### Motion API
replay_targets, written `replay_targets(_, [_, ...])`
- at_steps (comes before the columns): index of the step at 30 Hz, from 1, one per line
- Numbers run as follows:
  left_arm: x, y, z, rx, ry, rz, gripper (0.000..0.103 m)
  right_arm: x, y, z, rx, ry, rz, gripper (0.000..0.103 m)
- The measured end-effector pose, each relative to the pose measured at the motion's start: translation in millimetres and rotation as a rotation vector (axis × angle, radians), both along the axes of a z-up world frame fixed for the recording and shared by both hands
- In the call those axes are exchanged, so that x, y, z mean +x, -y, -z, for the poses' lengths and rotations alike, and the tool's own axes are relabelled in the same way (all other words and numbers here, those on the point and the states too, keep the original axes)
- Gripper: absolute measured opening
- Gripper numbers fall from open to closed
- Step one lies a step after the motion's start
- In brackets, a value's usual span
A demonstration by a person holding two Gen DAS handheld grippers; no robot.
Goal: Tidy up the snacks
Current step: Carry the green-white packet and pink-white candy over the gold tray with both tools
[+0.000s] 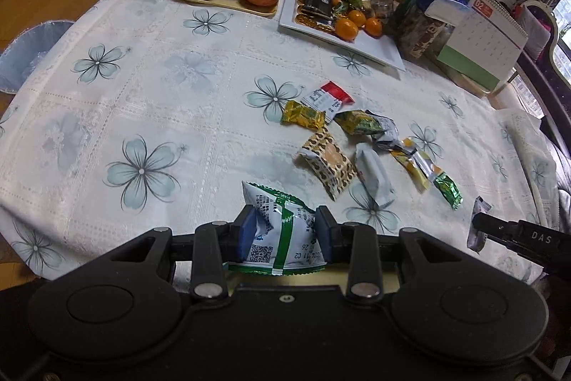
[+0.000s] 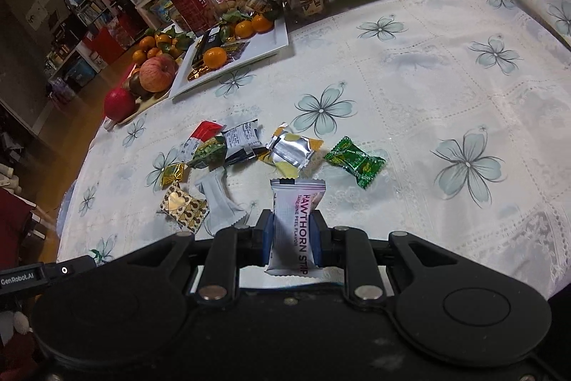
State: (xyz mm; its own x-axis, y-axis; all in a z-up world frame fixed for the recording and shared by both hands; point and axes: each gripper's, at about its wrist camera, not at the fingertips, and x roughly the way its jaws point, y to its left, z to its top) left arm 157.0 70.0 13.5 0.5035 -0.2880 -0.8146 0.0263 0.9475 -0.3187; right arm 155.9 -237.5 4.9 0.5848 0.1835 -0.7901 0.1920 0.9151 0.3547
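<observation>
Snacks: eight loose wrapped packets (image 1: 330,166) clustered on flowered tablecloth (image 1: 142,77), two more held above it. Left gripper (image 1: 285,229) pinches green-and-white packet (image 1: 280,231) between blue pads, packet crumpled. Right gripper (image 2: 292,236) clamps white hawthorn strip (image 2: 294,224) upright, ahead of it cluster. Two fruit trays beyond: white plate (image 1: 374,49), cream tray (image 1: 228,4).

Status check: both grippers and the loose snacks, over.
Left gripper shut on green-white packet. Right gripper shut on hawthorn strip. Other wrapped snacks loose on tablecloth. Nothing blocking.
</observation>
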Motion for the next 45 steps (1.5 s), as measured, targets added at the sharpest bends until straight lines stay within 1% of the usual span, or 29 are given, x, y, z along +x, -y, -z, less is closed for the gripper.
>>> replay_targets(5, [-34,6,1,-0.016,0.001,-0.003,0.044,-42,2,-8,0.055,0.046,0.030,0.023])
replay_targets(9, [-58,16,4,0.027,0.009,0.000,0.044,-75,-4,-12,0.069,0.073,0.036,0.023])
replay_targets(13, [-76,23,7,0.044,0.011,0.007,0.044,-106,-16,-10,0.075,0.077,0.035,0.023])
replay_targets(16, [-85,27,10,0.047,-0.001,0.000,0.044,-127,-25,-7,0.068,0.071,0.030,0.023])
replay_targets(22, [-101,36,19,0.085,-0.043,-0.005,0.044,-158,-41,-3,0.030,0.074,0.011,0.023])
replay_targets(25, [-110,37,23,0.096,-0.065,-0.015,0.044,-167,-44,-5,0.020,0.085,0.006,0.023])
replay_targets(29, [-116,33,24,0.081,-0.085,-0.027,0.044,-173,-42,-5,0.024,0.072,0.026,0.023])
replay_targets(33, [-117,31,26,0.084,-0.111,-0.032,0.044,-174,-38,-2,0.030,0.039,0.046,0.023])
replay_targets(37, [-117,30,31,0.075,-0.150,-0.027,0.044,-175,-40,4,0.032,-0.013,0.034,0.023])
replay_targets(45, [-116,35,35,0.087,-0.185,0.009,0.045,-172,-51,13,-0.019,-0.065,-0.006,0.024])
